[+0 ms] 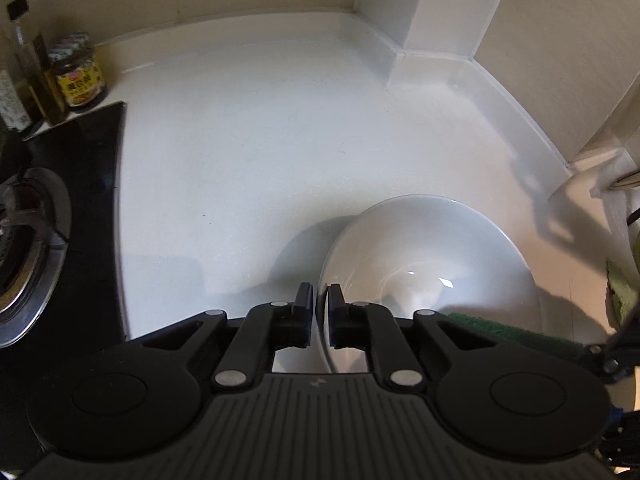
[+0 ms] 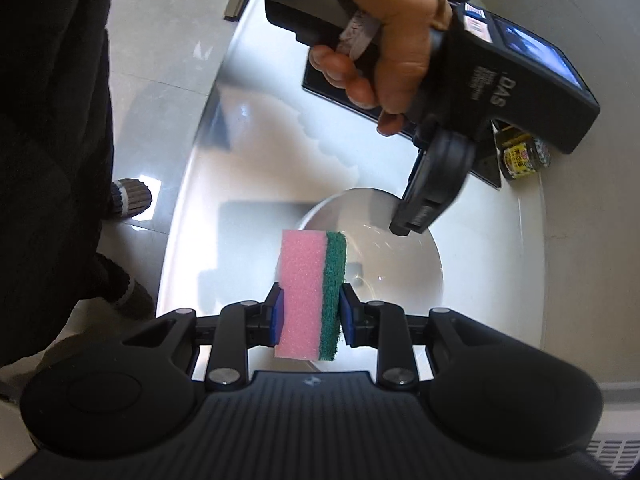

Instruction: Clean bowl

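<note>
White bowl (image 2: 384, 248) gleams on a white counter (image 1: 248, 152); the sponge (image 2: 310, 294) shows pink foam backed by a green scouring layer; black gripper bodies carry blue pads (image 1: 306, 312); the jar (image 1: 80, 76) wears a yellow label and patterned green lid; the stove top (image 1: 96, 184) is glossy black with a steel ring.

Light from above is leaving small glints inside the white bowl (image 1: 432, 264) and throwing soft shadows over the countertop (image 1: 248, 152). Fisheye curvature is bending both views, corners are darkening, and the left hand (image 2: 384, 28) is showing slight motion blur.
</note>
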Motion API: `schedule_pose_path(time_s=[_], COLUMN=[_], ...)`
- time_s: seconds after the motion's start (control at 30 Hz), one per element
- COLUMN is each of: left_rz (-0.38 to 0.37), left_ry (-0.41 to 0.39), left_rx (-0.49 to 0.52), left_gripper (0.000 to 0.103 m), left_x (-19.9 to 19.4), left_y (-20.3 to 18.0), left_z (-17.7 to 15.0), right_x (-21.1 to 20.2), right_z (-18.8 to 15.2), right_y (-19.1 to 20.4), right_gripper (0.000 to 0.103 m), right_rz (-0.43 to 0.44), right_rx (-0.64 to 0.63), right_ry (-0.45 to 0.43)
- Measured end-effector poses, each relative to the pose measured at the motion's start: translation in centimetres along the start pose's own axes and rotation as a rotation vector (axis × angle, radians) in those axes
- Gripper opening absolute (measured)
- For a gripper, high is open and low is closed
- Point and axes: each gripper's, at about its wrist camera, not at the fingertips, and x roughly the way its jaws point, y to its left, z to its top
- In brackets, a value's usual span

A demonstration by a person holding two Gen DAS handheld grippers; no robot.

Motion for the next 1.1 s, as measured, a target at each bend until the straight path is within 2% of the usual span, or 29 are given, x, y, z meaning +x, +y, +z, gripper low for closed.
schedule_pose_path(time_s=[0.07,0.3,0.37,0.53,0.63,0.83,0.97,1.1], left_rz=[0.003,0.030,0.031,0.019,-0.005,0.008,0.023,0.032], left_ry=[-0.006,-0.001,-0.002,0.015,0.026,0.017,0.038,0.043], left_rx=[-0.028,-0.071,-0.061,0.070,0.063,-0.055,-0.047,0.018], left_gripper=[0.016,0.017,0.014,0.008,0.007,0.013,0.015,0.011], left_x=[-0.9,-1.1,-1.0,0.5,1.5,-0.3,-0.3,0.4], left_y=[0.0,-0.9,-0.9,-0.7,-0.4,0.2,-0.4,-0.4], left_z=[-1.4,-3.2,-3.0,-0.1,1.7,-0.7,-2.0,-1.1], right_x=[0.1,0.5,0.5,0.3,0.4,0.7,0.6,0.5], right_z=[0.0,0.6,0.7,0.6,0.3,0.2,0.4,0.6], right_y=[0.0,-0.6,-0.7,-0.7,-0.8,-1.0,-0.7,-0.6], right_gripper=[0.024,0.024,0.024,0.024,0.024,0.024,0.024,0.024], right_rz=[-0.004,0.003,0.011,0.024,0.013,0.003,-0.001,0.006], right_rx=[0.017,0.044,0.056,0.042,0.020,0.065,0.071,0.072], right_ry=[-0.006,-0.018,-0.020,-0.019,0.003,-0.004,-0.015,-0.026])
